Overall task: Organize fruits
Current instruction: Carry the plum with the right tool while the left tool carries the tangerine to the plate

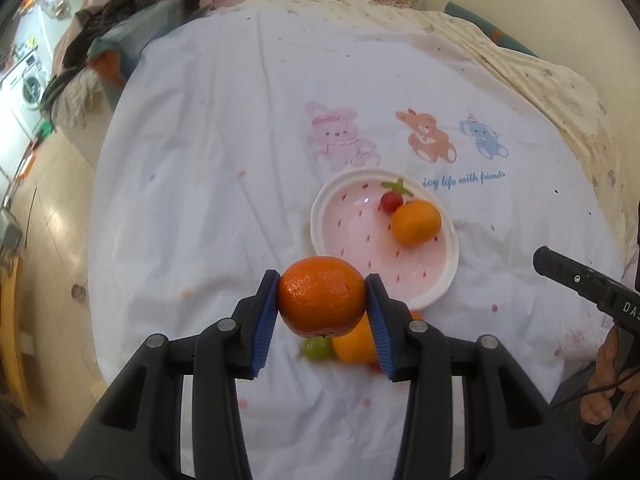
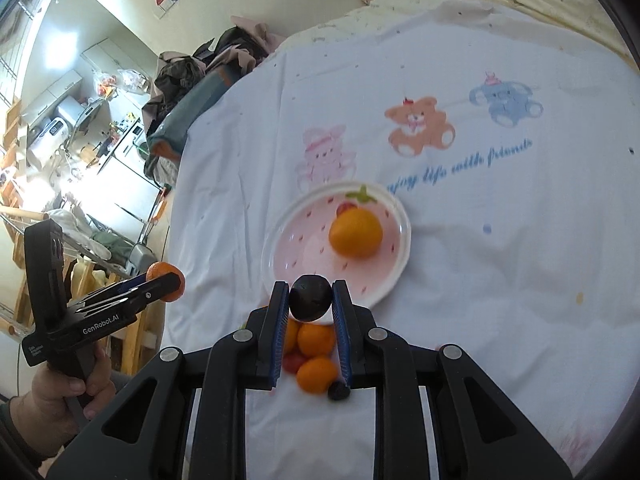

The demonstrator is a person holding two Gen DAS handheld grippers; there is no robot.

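My left gripper (image 1: 322, 300) is shut on a large orange (image 1: 322, 296) and holds it above the white bed sheet, just short of the pink strawberry plate (image 1: 352, 228). The plate holds a small orange (image 1: 416, 222) and a red cherry tomato (image 1: 391, 201). My right gripper (image 2: 311, 300) is shut on a dark plum (image 2: 311, 298), at the plate's near rim (image 2: 280, 236). Under it lie several loose oranges (image 2: 316, 338), a red fruit (image 2: 293, 362) and a dark fruit (image 2: 338, 391). A green fruit (image 1: 317, 348) and an orange (image 1: 356, 344) lie under my left gripper.
The sheet (image 1: 240, 160) has cartoon animal prints (image 1: 428, 136) beyond the plate. A heap of clothes (image 1: 120, 32) lies at the bed's far left corner. The bed's left edge drops to the floor (image 1: 52, 208). The right gripper's body (image 1: 588, 284) shows at the right.
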